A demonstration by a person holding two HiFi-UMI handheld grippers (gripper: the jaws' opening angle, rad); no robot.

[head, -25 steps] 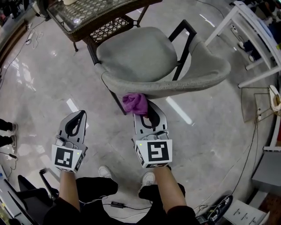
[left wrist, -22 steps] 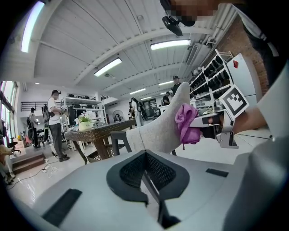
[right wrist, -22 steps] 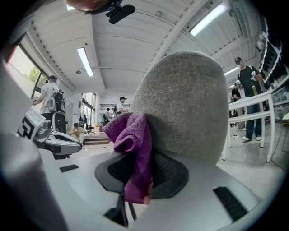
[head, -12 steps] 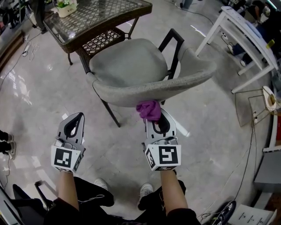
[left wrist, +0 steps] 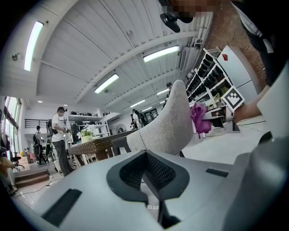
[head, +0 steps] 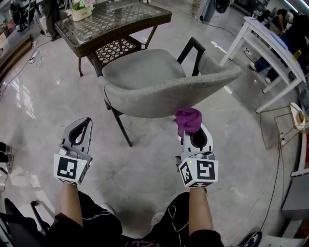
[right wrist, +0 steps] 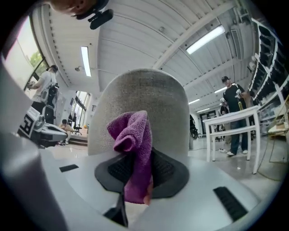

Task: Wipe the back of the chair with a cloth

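Observation:
A grey upholstered chair (head: pixel 154 82) with black legs stands ahead, its curved back (head: pixel 169 99) facing me. My right gripper (head: pixel 193 129) is shut on a purple cloth (head: pixel 188 119), which presses against the lower right part of the chair back. In the right gripper view the cloth (right wrist: pixel 133 149) bunches between the jaws, right in front of the grey back (right wrist: pixel 140 108). My left gripper (head: pixel 81 131) hangs to the left of the chair, shut and holding nothing. From the left gripper view the chair back (left wrist: pixel 169 124) and the cloth (left wrist: pixel 198 118) show to the right.
A wicker table with a glass top (head: pixel 113 21) stands behind the chair, with a small plant pot (head: pixel 80 10) on it. A white table (head: pixel 270 43) is at the right. Cables (head: pixel 275 164) trail on the glossy floor. People stand in the background.
My right gripper has slid the cloth rightward along the lower edge of the chair back. The head view has shifted; the left gripper stays shut at the left.

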